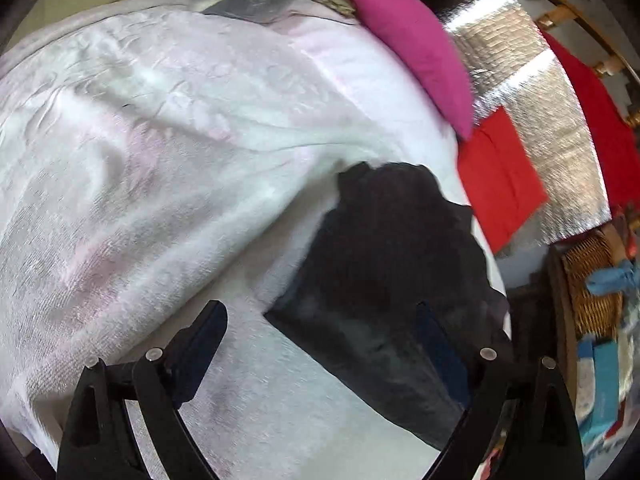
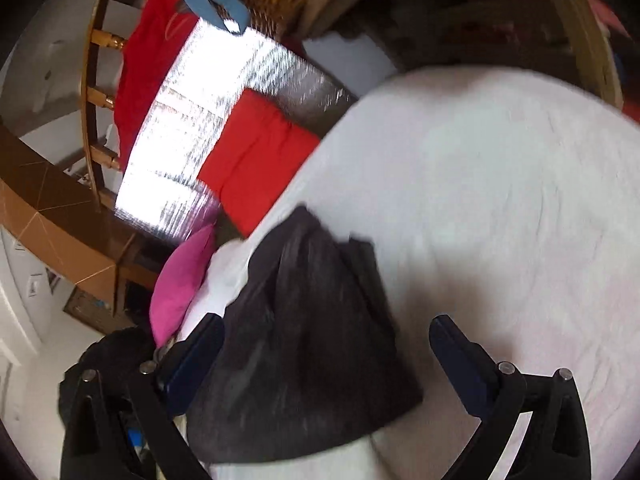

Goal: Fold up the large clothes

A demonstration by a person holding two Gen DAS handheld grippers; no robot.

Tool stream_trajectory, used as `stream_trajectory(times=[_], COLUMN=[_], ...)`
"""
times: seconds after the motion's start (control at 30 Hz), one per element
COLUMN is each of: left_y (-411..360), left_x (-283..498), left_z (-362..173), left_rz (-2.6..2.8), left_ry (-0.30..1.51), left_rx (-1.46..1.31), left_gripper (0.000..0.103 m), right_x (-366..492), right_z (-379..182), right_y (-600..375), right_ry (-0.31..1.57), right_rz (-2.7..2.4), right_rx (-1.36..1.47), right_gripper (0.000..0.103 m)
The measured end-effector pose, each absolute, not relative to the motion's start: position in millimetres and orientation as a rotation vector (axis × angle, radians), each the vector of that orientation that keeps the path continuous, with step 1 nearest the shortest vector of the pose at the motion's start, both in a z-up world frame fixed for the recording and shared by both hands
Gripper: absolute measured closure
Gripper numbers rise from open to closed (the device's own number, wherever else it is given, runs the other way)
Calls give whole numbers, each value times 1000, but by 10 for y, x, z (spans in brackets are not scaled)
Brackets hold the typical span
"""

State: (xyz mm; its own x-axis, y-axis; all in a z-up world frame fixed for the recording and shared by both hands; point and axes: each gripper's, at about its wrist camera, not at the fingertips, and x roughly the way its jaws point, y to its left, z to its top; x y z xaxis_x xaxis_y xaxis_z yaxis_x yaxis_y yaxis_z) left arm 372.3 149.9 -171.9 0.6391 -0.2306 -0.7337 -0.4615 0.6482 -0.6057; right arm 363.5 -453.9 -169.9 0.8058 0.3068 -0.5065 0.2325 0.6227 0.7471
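Observation:
A dark, folded garment (image 1: 384,264) lies on the white and pale pink blanket (image 1: 160,160) that covers the bed, near its right edge. My left gripper (image 1: 320,312) hovers over the garment's near corner, jaws wide apart, nothing between the pads. In the right wrist view the same garment (image 2: 304,340) is blurred and lies below and between the fingers of my right gripper (image 2: 326,322). That gripper is also open, and its pads do not press on the cloth. The blanket (image 2: 500,200) spreads out to the right.
A magenta pillow (image 1: 416,48) rests at the bed's far edge. Beside the bed, a folded red cloth (image 1: 500,184) lies on a silver foil mat (image 1: 532,92). More red fabric (image 2: 148,64) hangs on a wooden frame. A wicker basket (image 1: 592,280) holds a blue cloth.

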Motion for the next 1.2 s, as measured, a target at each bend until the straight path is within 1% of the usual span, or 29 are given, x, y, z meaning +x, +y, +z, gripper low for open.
stream_trajectory(times=[0.1, 0.13, 0.2, 0.23, 0.27, 0.3, 0.33, 0.37, 0.4, 0.43, 0.47, 0.5, 0.57, 0.63, 0.67, 0.7, 0.8, 0.83, 0.87, 0.9, 0.93, 1.0, 1.07, 1.1, 1.2], left_y=[1489, 1479, 1485, 1468, 1449, 1424, 1410, 1388, 1368, 1348, 1337, 1336, 1336, 1355, 1354, 1376, 1463, 1485, 1507, 1509, 1501, 1443, 1292, 1195, 1039], left_x=[3854, 3921, 4073, 4110, 4153, 4219, 4251, 4285, 4320, 4377, 4386, 4390, 4394, 4411, 4430, 4428, 4329, 4274, 4197, 4086, 3973, 3829, 3722, 3674, 3535], left_z=[-1744, -1762, -1818, -1837, -1838, -1848, -1849, -1811, -1763, -1726, -1687, -1679, -1747, -1831, -1845, -1840, -1783, -1762, -1738, -1720, -1693, -1657, -1618, -1607, -1662], left_rz=[137, 112, 96, 100, 103, 91, 75, 78, 82, 87, 92, 98, 121, 155, 165, 177, 152, 142, 138, 136, 130, 105, 58, 27, -29], left_ry=[899, 899, 906, 902, 900, 904, 907, 896, 882, 877, 867, 862, 891, 930, 942, 950, 965, 961, 954, 948, 938, 920, 912, 912, 911], left_rx=[-865, -865, -876, -869, -852, -831, -823, -792, -750, -720, -698, -688, -667, -655, -649, -650, -724, -747, -765, -777, -788, -789, -778, -774, -801], left_gripper=[8, 8, 9, 10, 15, 39, 51, 54, 62, 65, 65, 66, 62, 43, 41, 35, 31, 30, 29, 28, 27, 27, 27, 26, 15], right_x=[3716, 3738, 3803, 3820, 3875, 3922, 3961, 3956, 3936, 3919, 3881, 3841, 3798, 3877, 3911, 3920, 3858, 3813, 3756, 3662, 3592, 3407, 3303, 3290, 3304], right_z=[-1859, -1908, -2000, -2049, -2115, -2157, -2165, -2131, -2056, -1968, -1846, -1740, -1664, -1891, -2033, -2085, -1948, -1895, -1854, -1808, -1762, -1645, -1623, -1648, -1824], right_y=[-4464, -4453, -4455, -4454, -4433, -4386, -4315, -4259, -4231, -4209, -4181, -4156, -4119, -4147, -4164, -4169, -4170, -4199, -4237, -4282, -4303, -4318, -4317, -4283, -4135], right_ry=[739, 754, 772, 784, 811, 848, 872, 868, 848, 829, 795, 764, 734, 817, 862, 876, 845, 839, 827, 797, 760, 703, 696, 703, 754], right_rz=[54, 43, 20, 26, 37, 17, -6, -21, -20, -19, -19, -19, -58, -104, -113, -108, -91, -86, -81, -78, -75, -52, 4, 35, 131], right_rx=[905, 884, 870, 881, 893, 864, 816, 775, 752, 730, 702, 673, 599, 594, 607, 613, 612, 639, 674, 718, 746, 782, 837, 879, 1026], right_gripper=[2, 5, 18, 30, 39, 47, 54, 65, 69, 75, 80, 81, 82, 82, 81, 78, 75, 59, 27, 17, 14, 14, 14, 14, 14])
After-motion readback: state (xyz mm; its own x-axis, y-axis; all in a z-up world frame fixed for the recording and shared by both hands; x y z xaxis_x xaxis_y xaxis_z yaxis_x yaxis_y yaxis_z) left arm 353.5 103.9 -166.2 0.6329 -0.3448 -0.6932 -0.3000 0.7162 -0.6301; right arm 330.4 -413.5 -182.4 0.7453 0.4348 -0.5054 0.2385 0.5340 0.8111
